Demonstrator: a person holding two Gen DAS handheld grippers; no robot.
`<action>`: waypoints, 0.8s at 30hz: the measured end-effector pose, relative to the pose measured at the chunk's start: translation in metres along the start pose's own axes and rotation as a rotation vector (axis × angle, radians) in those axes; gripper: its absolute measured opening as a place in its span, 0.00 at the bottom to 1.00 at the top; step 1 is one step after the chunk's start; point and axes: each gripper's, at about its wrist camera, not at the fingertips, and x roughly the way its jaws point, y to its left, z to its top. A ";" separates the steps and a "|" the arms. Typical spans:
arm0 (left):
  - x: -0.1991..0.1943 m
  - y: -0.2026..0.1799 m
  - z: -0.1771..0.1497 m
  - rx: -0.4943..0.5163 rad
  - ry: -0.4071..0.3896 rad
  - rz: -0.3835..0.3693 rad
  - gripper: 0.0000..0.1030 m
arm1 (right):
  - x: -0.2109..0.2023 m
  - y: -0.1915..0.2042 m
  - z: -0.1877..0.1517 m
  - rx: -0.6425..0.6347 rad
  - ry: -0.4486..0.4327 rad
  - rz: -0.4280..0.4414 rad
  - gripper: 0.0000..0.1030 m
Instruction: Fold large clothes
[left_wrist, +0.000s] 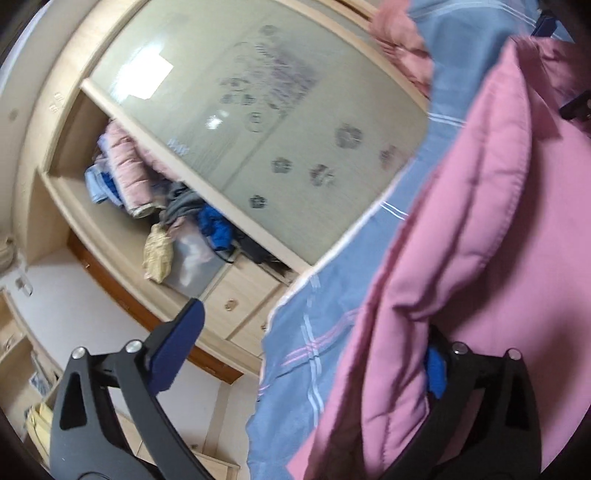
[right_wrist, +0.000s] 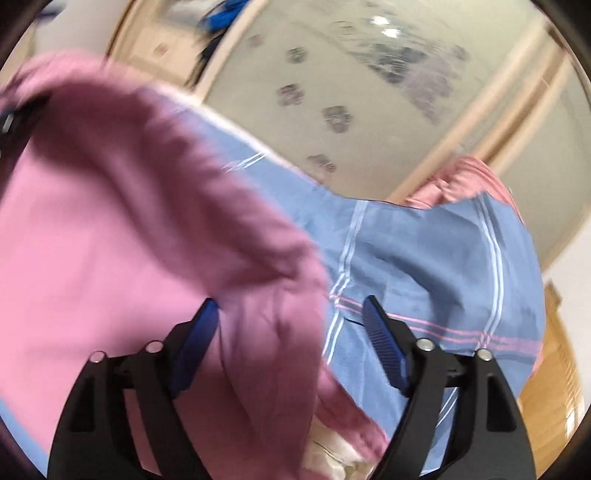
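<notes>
1. A big wardrobe (left_wrist: 122, 254) made of pale wood fills the back of the room. Everything below is placed by this wardrobe.
2. Its sliding door (left_wrist: 258, 122) is frosted glass with small dark flower prints.
3. A bed with a blue plaid sheet (left_wrist: 317, 332) lies in front of the wardrobe, just beside its drawers.
4. A large pink padded coat (left_wrist: 498, 229) lies on the blue sheet, on the side of the bed away from the wardrobe. It is puffy with stitched lines.
5. Another pink bundle (left_wrist: 402, 44) sits at the far end of the bed, close to the wardrobe door.
6. A messy pile of clothes (left_wrist: 155, 192) sits on the open wardrobe shelf, to the side of the glass door. It has pink, blue, grey and yellow pieces.
7. The left tool (left_wrist: 306, 354) is spread wide and released. One blue finger stands in front of the wardrobe drawers. The other finger is mostly hidden by a fold of the pink coat, and nothing is squeezed.
8. The right tool (right_wrist: 291, 347) is spread wide and released too. The edge of the pink coat lies between its blue fingers, but the pads do not press on it.
</notes>
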 end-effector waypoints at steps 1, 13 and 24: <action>-0.002 0.006 0.003 -0.017 -0.006 0.005 0.98 | -0.003 -0.011 0.006 0.034 -0.007 -0.029 0.89; -0.025 0.050 0.021 -0.277 -0.013 -0.110 0.98 | -0.028 -0.035 0.020 0.172 -0.017 -0.073 0.90; -0.056 0.102 0.021 -0.491 -0.063 -0.255 0.98 | -0.044 -0.006 0.018 0.335 -0.051 0.127 0.90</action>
